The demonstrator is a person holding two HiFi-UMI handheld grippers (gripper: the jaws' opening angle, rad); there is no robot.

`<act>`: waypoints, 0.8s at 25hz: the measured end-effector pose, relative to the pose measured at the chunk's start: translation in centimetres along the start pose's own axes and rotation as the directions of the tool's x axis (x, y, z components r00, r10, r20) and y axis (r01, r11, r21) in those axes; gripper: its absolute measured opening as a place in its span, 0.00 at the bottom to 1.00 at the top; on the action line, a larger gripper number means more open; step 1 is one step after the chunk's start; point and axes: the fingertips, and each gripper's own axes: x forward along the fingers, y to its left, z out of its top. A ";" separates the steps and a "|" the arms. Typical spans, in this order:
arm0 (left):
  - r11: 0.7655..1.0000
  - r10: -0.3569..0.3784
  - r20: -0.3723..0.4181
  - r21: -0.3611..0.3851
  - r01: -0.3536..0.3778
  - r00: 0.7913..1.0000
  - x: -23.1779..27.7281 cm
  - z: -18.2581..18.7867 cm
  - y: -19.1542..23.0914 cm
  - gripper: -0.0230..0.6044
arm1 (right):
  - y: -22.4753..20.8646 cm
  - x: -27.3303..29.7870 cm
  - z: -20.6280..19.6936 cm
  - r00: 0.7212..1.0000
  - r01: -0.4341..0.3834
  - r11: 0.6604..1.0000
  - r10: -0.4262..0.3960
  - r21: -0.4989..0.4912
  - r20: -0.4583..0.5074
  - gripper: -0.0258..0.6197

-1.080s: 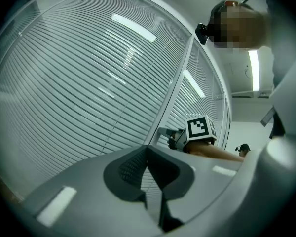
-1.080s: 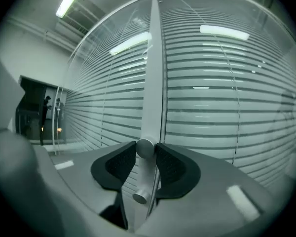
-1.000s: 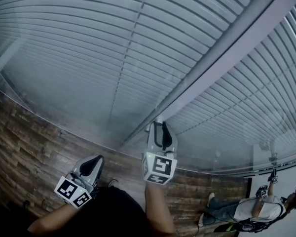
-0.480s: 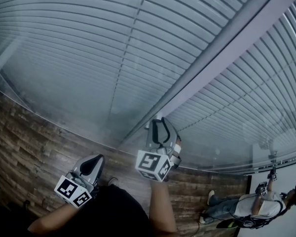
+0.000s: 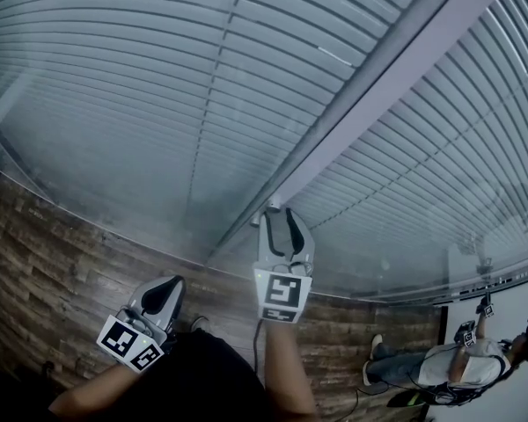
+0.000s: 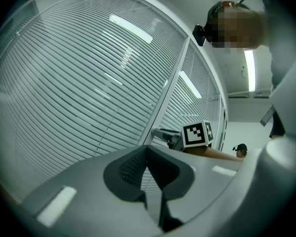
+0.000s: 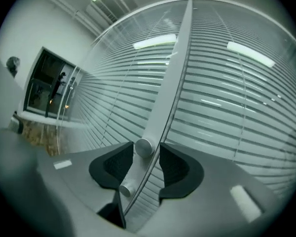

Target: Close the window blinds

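Grey slatted blinds (image 5: 141, 77) hang behind glass, split by a pale upright mullion (image 5: 378, 86). A small round metal knob (image 7: 144, 147) stands out from the mullion (image 7: 172, 78), with a second knob (image 7: 126, 187) below it. My right gripper (image 5: 277, 216) reaches to the mullion's foot. Its jaws have just been opening and now stand on either side of the upper knob with small gaps, right gripper (image 7: 146, 156) open. My left gripper (image 5: 170, 286) hangs back at the lower left, its jaws together on nothing, and in its own view the left gripper (image 6: 148, 154) points at the blinds.
A thin blind cord (image 5: 213, 121) runs down the left pane. Dark wood-plank floor (image 5: 44, 271) lies along the window's foot. Another person (image 5: 462, 367) with grippers stands at the far right by a white wall.
My right gripper rolled back from its tilt, so its marker cube faces square again, and its jaws spread wider about the knob. The left gripper stayed put.
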 end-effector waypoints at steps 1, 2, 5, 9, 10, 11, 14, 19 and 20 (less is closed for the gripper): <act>1.000 -0.002 0.000 0.001 0.002 1.000 -0.1 0.0 0.0 0.03 | 0.1 -0.3 0.1 1.000 -0.003 0.999 0.002 0.039 0.020 0.31; 1.000 -0.004 0.002 0.003 0.004 1.000 -0.2 0.2 0.0 0.03 | 0.1 -0.8 0.3 0.999 -0.007 0.997 0.004 0.079 0.041 0.32; 1.000 -0.008 0.010 0.007 0.008 1.000 -0.3 0.9 -0.6 0.03 | -0.4 -2.5 1.0 0.994 -0.013 0.982 -0.008 0.187 0.109 0.28; 1.000 -0.011 0.004 0.009 0.011 1.000 -0.7 1.1 -0.6 0.03 | -0.1 -4.6 1.2 0.984 -0.007 0.964 -0.040 0.266 0.172 0.10; 1.000 -0.012 0.003 0.022 0.012 1.000 -0.6 1.2 -0.7 0.03 | 0.1 -5.0 1.2 0.982 -0.009 0.962 -0.043 0.274 0.182 0.07; 0.999 -0.011 0.007 0.051 0.011 1.000 -0.5 1.4 -0.9 0.03 | 0.3 -5.4 1.4 0.981 -0.013 0.960 -0.042 0.280 0.190 0.04; 0.982 0.011 0.061 0.186 -0.022 0.998 -0.7 2.9 -1.7 0.03 | 1.2 -6.9 1.4 0.980 -0.028 0.952 -0.035 0.306 0.198 0.04; 0.983 0.039 0.095 0.176 -0.056 0.995 -0.4 3.2 -0.9 0.03 | 2.7 -9.2 0.9 0.976 -0.026 0.950 -0.044 0.312 0.215 0.04; 0.983 0.043 0.097 0.173 -0.060 0.994 -0.1 3.1 -0.6 0.03 | 2.8 -9.3 0.7 0.976 -0.023 0.956 -0.042 0.291 0.215 0.04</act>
